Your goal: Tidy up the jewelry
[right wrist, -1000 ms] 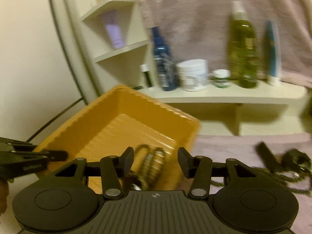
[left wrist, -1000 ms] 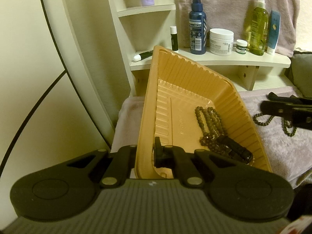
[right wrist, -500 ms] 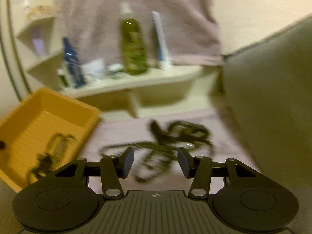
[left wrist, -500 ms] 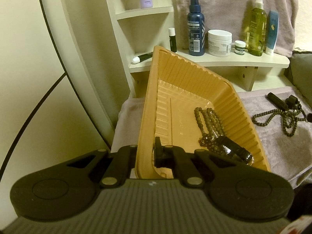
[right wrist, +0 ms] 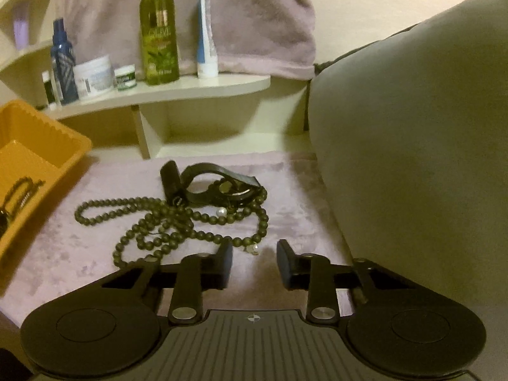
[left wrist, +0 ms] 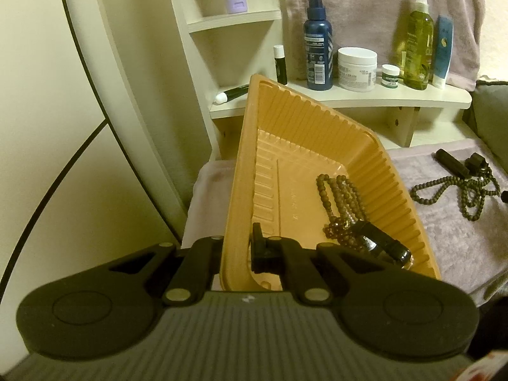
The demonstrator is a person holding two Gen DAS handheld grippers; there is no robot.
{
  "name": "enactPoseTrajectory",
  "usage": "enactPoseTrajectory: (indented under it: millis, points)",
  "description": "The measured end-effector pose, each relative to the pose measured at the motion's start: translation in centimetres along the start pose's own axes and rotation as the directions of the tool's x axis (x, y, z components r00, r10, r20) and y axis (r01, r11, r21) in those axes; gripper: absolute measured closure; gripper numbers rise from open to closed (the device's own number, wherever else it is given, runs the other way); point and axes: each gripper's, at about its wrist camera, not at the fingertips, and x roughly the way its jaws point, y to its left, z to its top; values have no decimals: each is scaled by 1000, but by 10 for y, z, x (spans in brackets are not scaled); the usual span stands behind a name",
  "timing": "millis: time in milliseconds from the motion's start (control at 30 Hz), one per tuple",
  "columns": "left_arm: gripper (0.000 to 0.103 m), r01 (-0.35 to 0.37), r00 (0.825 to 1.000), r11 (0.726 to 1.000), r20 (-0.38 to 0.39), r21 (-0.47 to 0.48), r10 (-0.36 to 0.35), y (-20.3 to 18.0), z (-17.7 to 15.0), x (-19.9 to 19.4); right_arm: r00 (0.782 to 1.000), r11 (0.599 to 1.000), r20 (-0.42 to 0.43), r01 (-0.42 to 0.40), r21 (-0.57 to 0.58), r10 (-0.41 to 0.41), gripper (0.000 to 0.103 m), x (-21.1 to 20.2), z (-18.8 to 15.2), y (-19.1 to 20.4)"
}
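A: Left gripper [left wrist: 236,250]? Clamped tight on the near wall of the tray [left wrist: 320,123], one finger outside, one inside. Tray held tilted above the cloth [left wrist: 460,238].

B: Inside it? Already a string of beads [left wrist: 338,201] and a dark watch [left wrist: 379,244], slid toward the low right corner.

A: Over to the right gripper [right wrist: 254,262]. Jaws apart but closing, hovering low over the cloth. Nothing pinched between the fingers; only bare cloth in the gap.

B: Just ahead of the tips, though: tangled necklace [right wrist: 177,222], dark beads looped over themselves, left finger nearly touching the closest loop.

A: Behind the tangle, a black strap [right wrist: 219,187], partly on top of the beads, with a small dark tube [right wrist: 171,179] beside it. Also a white pearl [right wrist: 221,211] among the beads.

B: Backdrop? Shelf [right wrist: 190,87] with bottles, cushion [right wrist: 412,127] on the right.
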Motion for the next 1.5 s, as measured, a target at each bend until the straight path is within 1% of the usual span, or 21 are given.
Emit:
enactPoseTrajectory:
  millis: [100, 200, 233, 267, 333, 500, 767, 867, 967, 1067, 1167, 1267, 1400, 1500]
  points:
    - [99, -1, 1000, 1000, -1, 1, 1, 0, 0, 0, 1000, 1000, -7, -4, -26, 4, 77, 7, 0, 2]
    - [99, -2, 1000, 1000, -2, 3, 2, 0, 0, 0, 1000, 1000, -6, -12, -25, 12, 81, 10, 0, 2]
    - [99, -2, 1000, 1000, -2, 4, 2, -1, 0, 0, 1000, 1000, -6, -13, -21, 13, 83, 11, 1, 2]
    - [99, -1, 1000, 1000, -3, 5, 1, 0, 0, 0, 1000, 1000, -9, -15, -15, 15, 87, 12, 1, 1]
    - [99, -1, 1000, 1000, -3, 5, 1, -1, 0, 0, 1000, 1000, -11, -15, -6, 15, 91, 13, 0, 1]
    - [99, -1, 1000, 1000, -3, 6, 1, -1, 0, 0, 1000, 1000, -8, -20, -2, 20, 98, 8, 0, 1]
    - [99, 1, 1000, 1000, -3, 4, -1, -1, 0, 0, 999, 999, 44, -26, -28, 27, 99, -10, 5, 13]
    - [99, 0, 1000, 1000, -2, 4, 0, -1, 0, 0, 996, 998, 73, -46, -39, 48, 99, -19, 11, 23]
    - [99, 1, 1000, 1000, -2, 3, -1, -1, 0, 0, 991, 995, 101, -85, -50, 90, 99, -27, 20, 37]
    - [99, 3, 1000, 1000, -1, 2, -3, -1, 0, 0, 980, 987, 124, -148, -64, 155, 99, -35, 32, 57]
    - [99, 3, 1000, 1000, -1, 1, -3, -1, 0, 0, 962, 970, 134, -230, -75, 238, 99, -40, 42, 82]
    - [99, 3, 1000, 1000, -2, 2, -3, -1, 0, 0, 939, 946, 132, -303, -114, 317, 99, -43, 51, 111]
    - [99, 3, 1000, 1000, -1, 2, -3, -1, 0, 0, 901, 904, 116, -401, -149, 419, 99, -41, 59, 149]
    - [99, 3, 1000, 1000, -2, 1, -3, -1, 0, 0, 872, 871, 94, -462, -166, 480, 99, -39, 63, 174]
